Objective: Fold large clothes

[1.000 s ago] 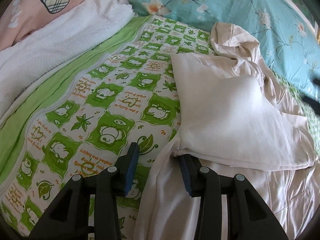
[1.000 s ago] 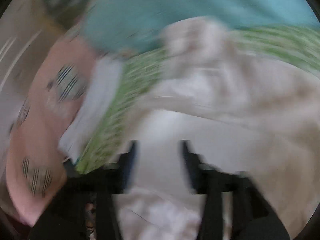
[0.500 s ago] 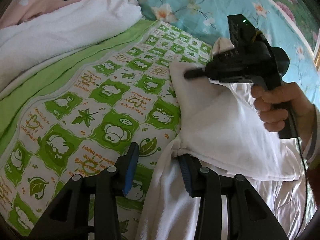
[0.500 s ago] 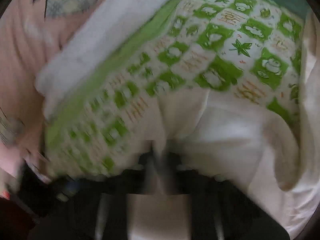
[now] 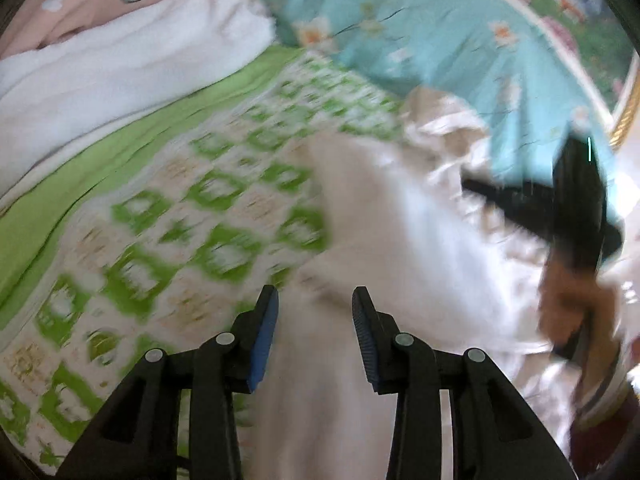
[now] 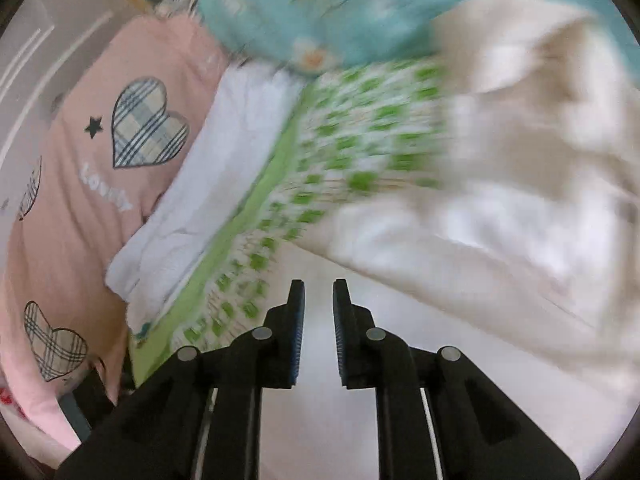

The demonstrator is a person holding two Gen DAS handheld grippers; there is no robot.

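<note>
Although both views are smeared by motion blur, the main things can be told apart. A cream garment lies crumpled on the bed, over a green-and-white patterned sheet; its folds and any seams or fastenings are too blurred to make out, and its near end runs out of the bottom of both pictures. The sheet's printed squares carry small figures and what may be orange lettering, none of it readable.

From the left wrist view, the left gripper has its jaws spread wide apart, with the garment's pale cloth lying between and below them but not pinched. At the right edge, the right gripper appears as a dark blurred shape above the garment, held by a hand that is partly cut off.

From the right wrist view, the right gripper shows its jaws drawn near each other with a narrow gap between the pads; white cloth fills the view behind that gap, and I cannot tell whether any is clamped.

A white towel lies along the sheet's edge, beside a pink pillow with plaid hearts, a black star and white writing that seems to read "Lovely". A turquoise floral quilt lies beyond the garment.
</note>
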